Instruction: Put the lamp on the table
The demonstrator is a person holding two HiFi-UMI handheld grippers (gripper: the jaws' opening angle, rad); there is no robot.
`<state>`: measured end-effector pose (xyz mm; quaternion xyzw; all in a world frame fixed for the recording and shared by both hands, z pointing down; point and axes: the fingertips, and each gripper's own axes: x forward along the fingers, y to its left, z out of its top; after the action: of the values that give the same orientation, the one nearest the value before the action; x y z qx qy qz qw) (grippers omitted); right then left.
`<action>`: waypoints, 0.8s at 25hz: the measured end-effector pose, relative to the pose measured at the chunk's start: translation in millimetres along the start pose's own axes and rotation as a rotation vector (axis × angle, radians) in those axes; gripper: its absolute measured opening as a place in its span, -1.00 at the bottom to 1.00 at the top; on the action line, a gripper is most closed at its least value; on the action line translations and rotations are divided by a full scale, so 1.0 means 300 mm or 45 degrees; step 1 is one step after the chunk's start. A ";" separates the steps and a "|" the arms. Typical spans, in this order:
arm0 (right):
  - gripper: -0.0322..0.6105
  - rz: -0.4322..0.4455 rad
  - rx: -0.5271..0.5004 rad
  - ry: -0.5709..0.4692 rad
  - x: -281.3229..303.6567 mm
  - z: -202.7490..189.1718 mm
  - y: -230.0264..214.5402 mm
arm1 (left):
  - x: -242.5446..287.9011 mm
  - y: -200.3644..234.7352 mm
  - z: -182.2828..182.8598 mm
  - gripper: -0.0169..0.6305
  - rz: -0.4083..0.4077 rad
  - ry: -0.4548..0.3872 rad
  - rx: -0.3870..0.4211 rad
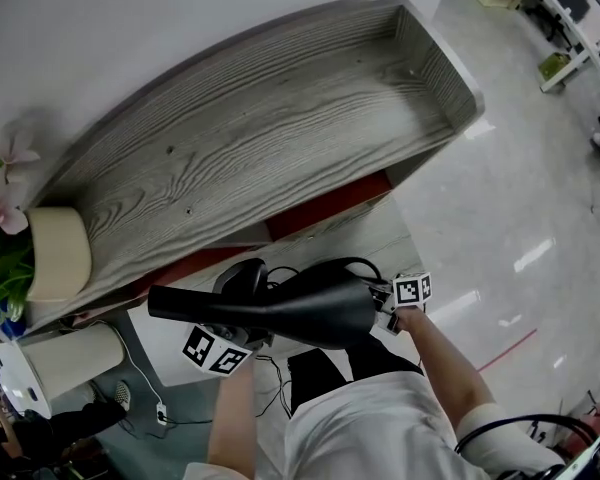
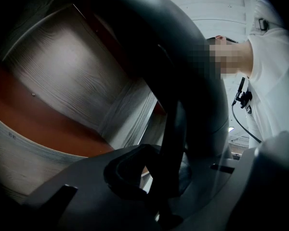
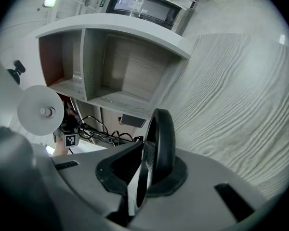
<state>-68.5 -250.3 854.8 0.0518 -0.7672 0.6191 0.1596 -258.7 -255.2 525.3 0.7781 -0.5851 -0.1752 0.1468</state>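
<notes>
I hold a black lamp [image 1: 315, 308] in the air below the near edge of the grey wood-grain table [image 1: 280, 138]. Its cone-shaped shade points right and its thin stem runs left. My left gripper [image 1: 238, 320] grips it from below, near the middle. In the left gripper view the jaws [image 2: 171, 177] are shut on a dark, thin part of the lamp [image 2: 197, 81], whose curved body fills the view above. My right gripper [image 1: 382, 303] is at the shade's wide end. There its jaws [image 3: 143, 177] are shut on the lamp's thin black rim [image 3: 164, 138].
A cream pot [image 1: 60, 253] with pink flowers stands at the table's left end. A white cylinder [image 1: 55, 363] lies below it, with cables [image 1: 145, 393] on the floor. Glossy floor [image 1: 520, 228] spreads to the right. The right gripper view shows a grey shelf unit [image 3: 115, 66].
</notes>
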 end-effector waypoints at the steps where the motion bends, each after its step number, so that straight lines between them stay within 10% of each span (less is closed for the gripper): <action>1: -0.84 -0.012 -0.002 -0.004 0.000 0.002 0.000 | 0.001 0.000 0.000 -0.92 0.005 -0.001 0.001; 20: -0.46 -0.329 -0.041 -0.273 -0.308 0.092 -0.074 | 0.068 -0.128 -0.060 -0.92 0.040 0.085 0.133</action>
<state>19.9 -292.9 842.0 0.2132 -0.7765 0.5720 0.1561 -212.4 -263.9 522.7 0.7808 -0.6004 -0.1162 0.1282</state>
